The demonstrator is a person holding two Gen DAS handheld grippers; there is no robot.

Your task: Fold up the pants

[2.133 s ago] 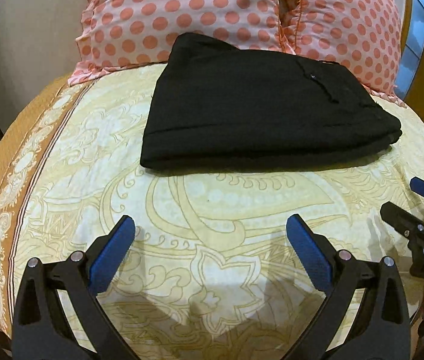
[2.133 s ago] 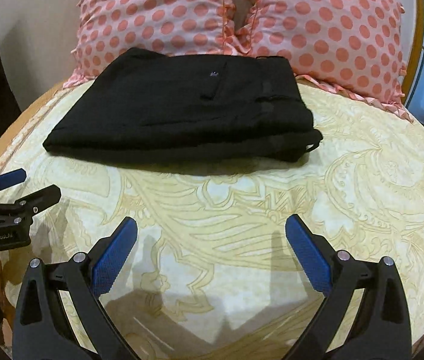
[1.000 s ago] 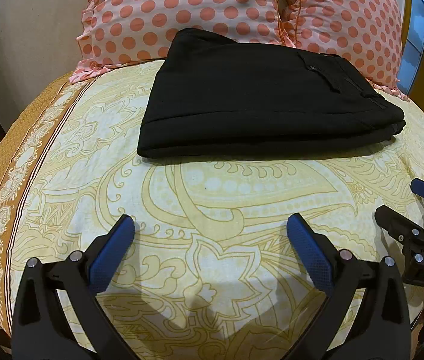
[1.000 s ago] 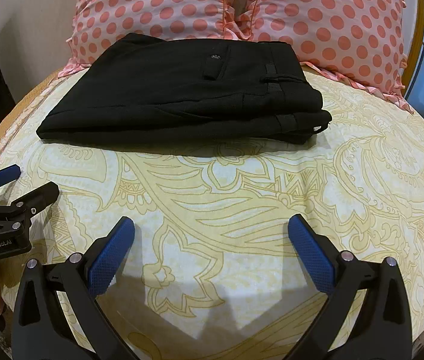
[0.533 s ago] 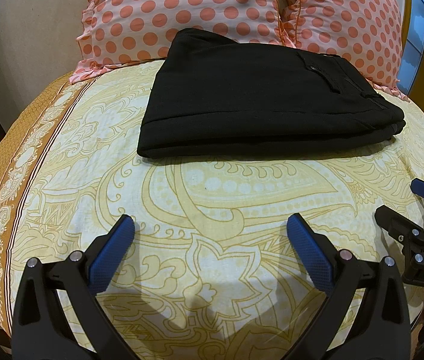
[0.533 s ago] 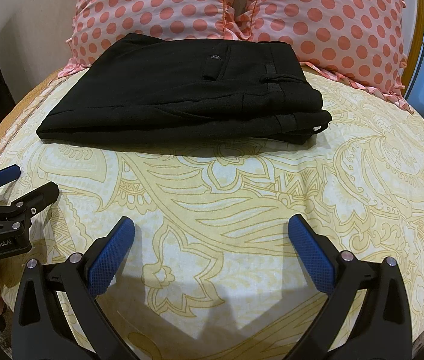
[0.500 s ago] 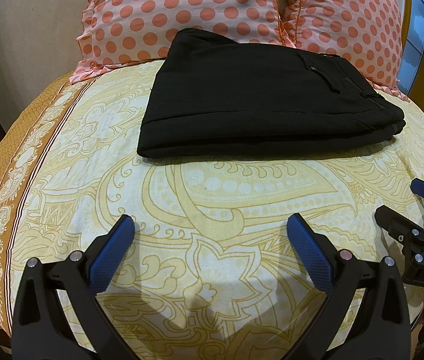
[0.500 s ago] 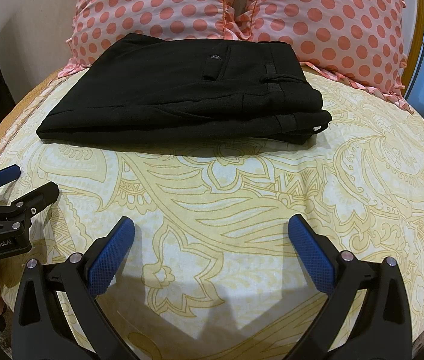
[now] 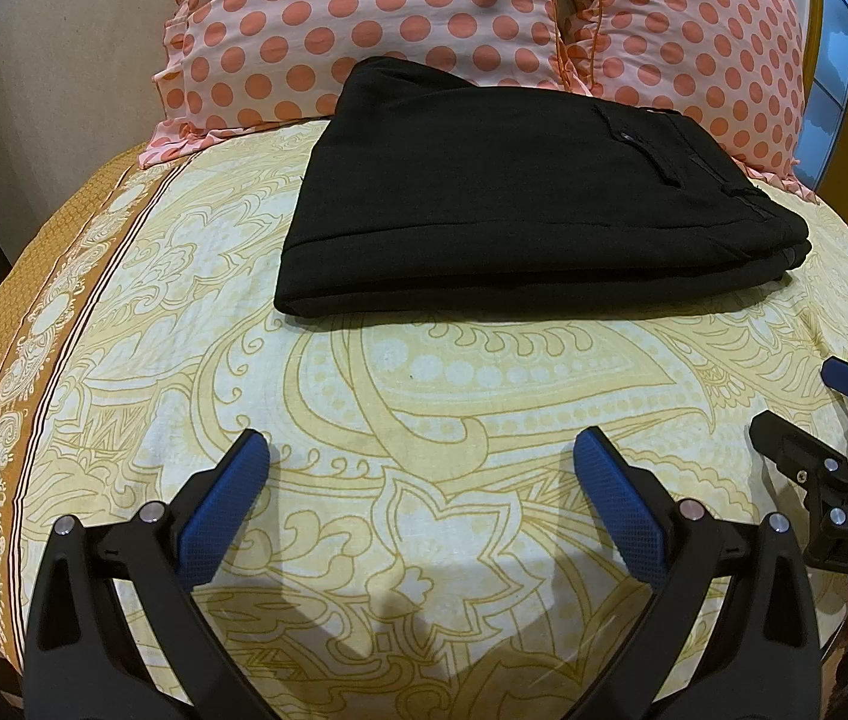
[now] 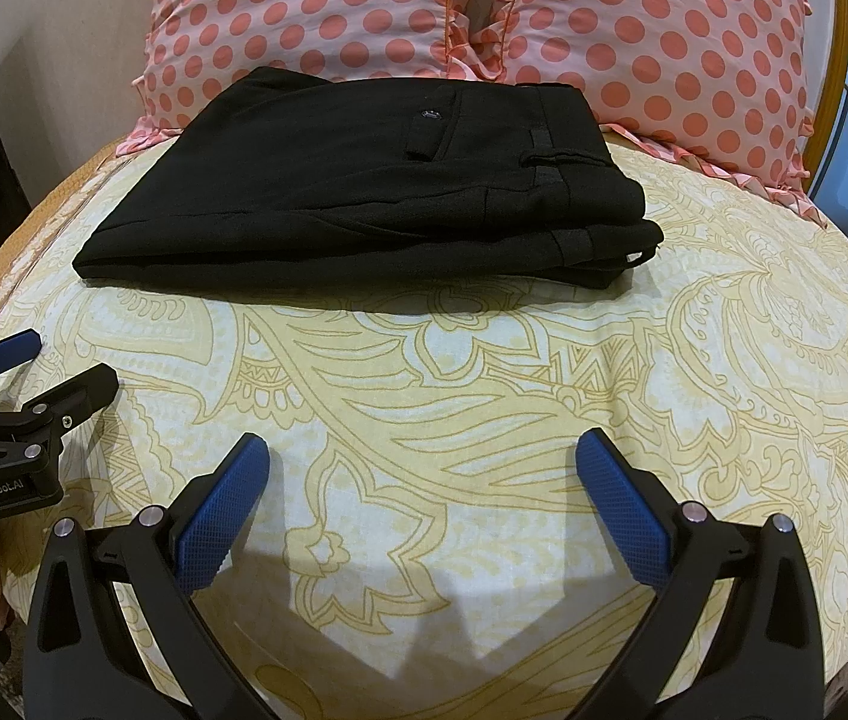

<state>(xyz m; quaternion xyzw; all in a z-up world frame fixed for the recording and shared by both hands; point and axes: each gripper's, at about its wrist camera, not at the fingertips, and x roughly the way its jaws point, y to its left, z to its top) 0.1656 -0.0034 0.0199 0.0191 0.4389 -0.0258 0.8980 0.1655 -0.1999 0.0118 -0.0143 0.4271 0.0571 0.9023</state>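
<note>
Black pants (image 9: pixel 520 204), folded into a flat rectangular stack, waistband rightward, lying on a yellow paisley bedsheet (image 9: pixel 424 396) against two pink polka-dot pillows (image 10: pixel 328 18). Left gripper (image 9: pixel 421 483) and right gripper (image 10: pixel 422 483): jaws wide apart, empty, near the pants.

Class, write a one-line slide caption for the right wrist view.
Folded black pants lie on the patterned bedsheet before polka-dot pillows; open right gripper empty.
</note>
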